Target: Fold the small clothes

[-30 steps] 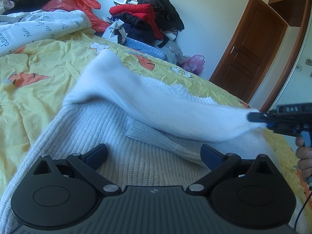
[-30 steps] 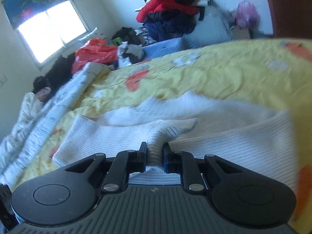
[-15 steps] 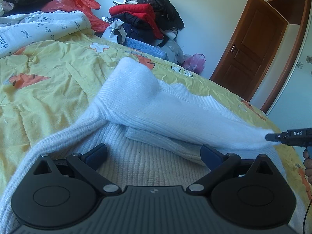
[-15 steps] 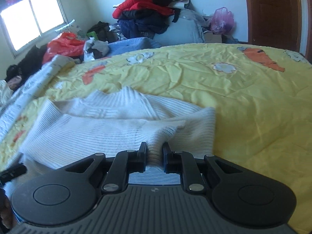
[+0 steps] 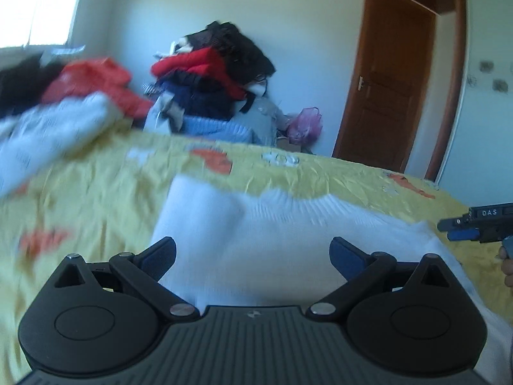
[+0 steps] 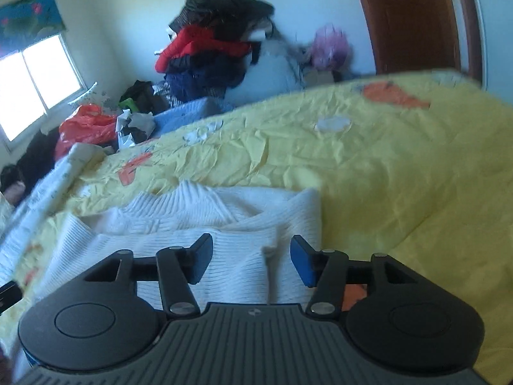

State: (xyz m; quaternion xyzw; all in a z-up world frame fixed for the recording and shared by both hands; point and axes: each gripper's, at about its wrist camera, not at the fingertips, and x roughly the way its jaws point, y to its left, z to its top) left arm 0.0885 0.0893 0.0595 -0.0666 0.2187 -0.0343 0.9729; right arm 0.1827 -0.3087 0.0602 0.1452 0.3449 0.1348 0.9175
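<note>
Sweater beneath tilted, parted right gripper

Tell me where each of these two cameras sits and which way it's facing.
Left wrist: on the left gripper, jaws open, facing over the white sweater toward the door; right gripper and fingers at the edge.
Right wrist: on the right gripper, jaws just opened, sleeve between them, facing the window.
Shared: sweater, yellow bedspread, clothes pile.

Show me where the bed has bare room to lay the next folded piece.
Bare yellow bedspread lies right of the white sweater, toward the door. A narrower strip runs between the sweater and the clothes pile. Left is crowded: a printed quilt and red bag.
</note>
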